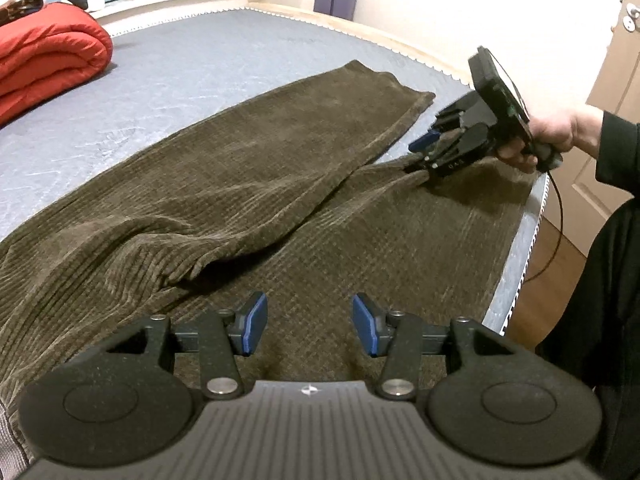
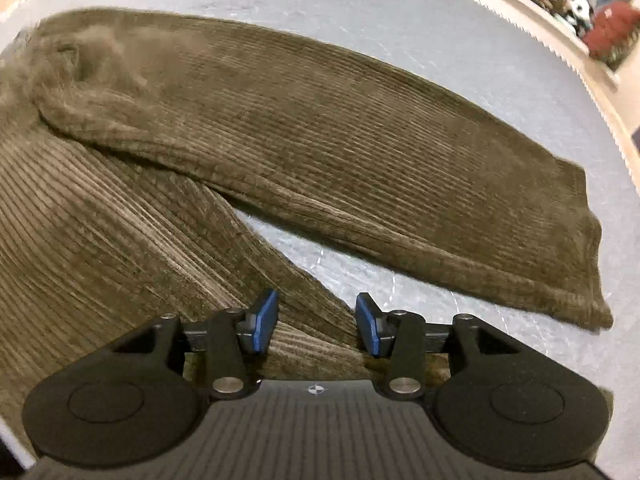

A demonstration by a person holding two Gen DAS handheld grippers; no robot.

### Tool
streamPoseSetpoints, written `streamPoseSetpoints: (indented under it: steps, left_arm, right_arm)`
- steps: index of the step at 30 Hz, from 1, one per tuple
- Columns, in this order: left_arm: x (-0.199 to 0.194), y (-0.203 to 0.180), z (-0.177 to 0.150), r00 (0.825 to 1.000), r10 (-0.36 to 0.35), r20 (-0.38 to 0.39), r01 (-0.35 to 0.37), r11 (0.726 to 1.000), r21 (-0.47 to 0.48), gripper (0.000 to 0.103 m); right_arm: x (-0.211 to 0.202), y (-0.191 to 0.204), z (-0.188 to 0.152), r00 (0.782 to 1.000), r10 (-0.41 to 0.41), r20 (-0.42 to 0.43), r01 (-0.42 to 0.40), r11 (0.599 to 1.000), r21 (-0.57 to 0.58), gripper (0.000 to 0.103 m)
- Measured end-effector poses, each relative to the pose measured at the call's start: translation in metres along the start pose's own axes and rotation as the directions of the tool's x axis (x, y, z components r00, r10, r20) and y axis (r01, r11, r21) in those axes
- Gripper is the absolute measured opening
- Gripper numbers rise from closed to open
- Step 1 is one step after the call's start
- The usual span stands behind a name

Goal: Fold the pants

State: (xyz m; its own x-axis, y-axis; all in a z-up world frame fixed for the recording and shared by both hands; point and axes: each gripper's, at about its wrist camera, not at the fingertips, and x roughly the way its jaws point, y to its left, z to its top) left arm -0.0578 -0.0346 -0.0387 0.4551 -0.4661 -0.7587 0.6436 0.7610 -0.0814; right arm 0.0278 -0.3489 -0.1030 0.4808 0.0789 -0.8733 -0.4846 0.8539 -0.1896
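At the near leg's (image 2: 132, 240) inner edge your right gripper (image 2: 317, 326) stands apart astride cloth; left gripper (image 1: 310, 326) gapes empty above: pinch, then fold across.

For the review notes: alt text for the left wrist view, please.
Brown corduroy pants lie spread on a grey bed, legs apart. The right gripper touches the near leg's fabric; the left gripper hovers open above it. A red quilt lies far left.
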Motion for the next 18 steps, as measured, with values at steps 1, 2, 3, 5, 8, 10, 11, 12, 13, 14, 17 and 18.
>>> streamPoseSetpoints:
  steps: [1, 2, 3, 5, 8, 10, 11, 12, 13, 14, 17, 18]
  left_arm:
    - [0.001, -0.001, 0.0, 1.0, -0.001, -0.001, 0.001, 1.0, 0.002, 0.053]
    - [0.001, -0.001, -0.001, 1.0, -0.002, -0.002, 0.002, 1.0, 0.003, 0.053]
    - [0.001, -0.002, -0.001, 1.0, -0.003, 0.0, 0.003, 1.0, 0.006, 0.053]
    - [0.0, -0.001, -0.001, 1.0, -0.002, 0.005, 0.002, 1.0, 0.005, 0.053]
    - [-0.003, 0.002, 0.0, 1.0, -0.003, 0.013, 0.003, 1.0, -0.009, 0.053]
    - [-0.004, 0.002, -0.001, 1.0, -0.003, 0.013, 0.004, 1.0, -0.011, 0.053]
    - [-0.003, 0.001, -0.002, 1.0, -0.003, 0.01, 0.003, 1.0, -0.009, 0.053]
    - [-0.003, 0.0, -0.003, 1.0, -0.001, 0.008, 0.001, 1.0, -0.008, 0.053]
    - [-0.002, 0.0, -0.003, 1.0, -0.001, 0.005, 0.001, 1.0, -0.007, 0.053]
    - [-0.002, -0.001, -0.004, 1.0, -0.002, 0.001, 0.002, 1.0, -0.006, 0.053]
    - [-0.001, -0.004, -0.006, 1.0, -0.003, -0.004, 0.003, 1.0, 0.005, 0.053]
    - [-0.002, -0.004, -0.007, 1.0, -0.005, -0.004, 0.005, 1.0, 0.007, 0.053]
  right_arm:
    - [-0.001, -0.001, 0.002, 1.0, 0.019, 0.0, -0.019, 1.0, 0.005, 0.039]
    - [-0.002, -0.001, 0.003, 0.999, 0.042, 0.005, -0.042, 0.999, 0.001, 0.02]
    - [-0.004, 0.001, 0.004, 0.999, 0.037, 0.018, -0.036, 0.999, -0.017, 0.015]
    - [-0.007, 0.006, 0.006, 0.999, 0.005, 0.044, -0.002, 0.998, -0.057, 0.005]
    - [-0.016, 0.002, 0.014, 0.987, -0.052, 0.149, 0.059, 0.997, -0.044, 0.005]
    - [-0.015, 0.008, 0.015, 0.981, -0.087, 0.176, 0.102, 0.992, -0.074, 0.006]
    - [-0.011, 0.013, 0.014, 0.981, -0.106, 0.162, 0.123, 0.987, -0.102, 0.008]
    - [-0.008, 0.018, 0.012, 0.978, -0.138, 0.155, 0.159, 0.978, -0.132, 0.009]
    - [-0.008, 0.02, 0.012, 0.973, -0.165, 0.159, 0.189, 0.971, -0.148, 0.009]
    - [-0.009, 0.018, 0.012, 0.966, -0.197, 0.167, 0.221, 0.965, -0.14, 0.009]
    - [-0.023, -0.015, 0.013, 0.948, -0.265, 0.176, 0.267, 0.964, 0.014, 0.009]
    - [-0.029, -0.029, 0.01, 0.945, -0.278, 0.171, 0.267, 0.96, 0.083, 0.009]
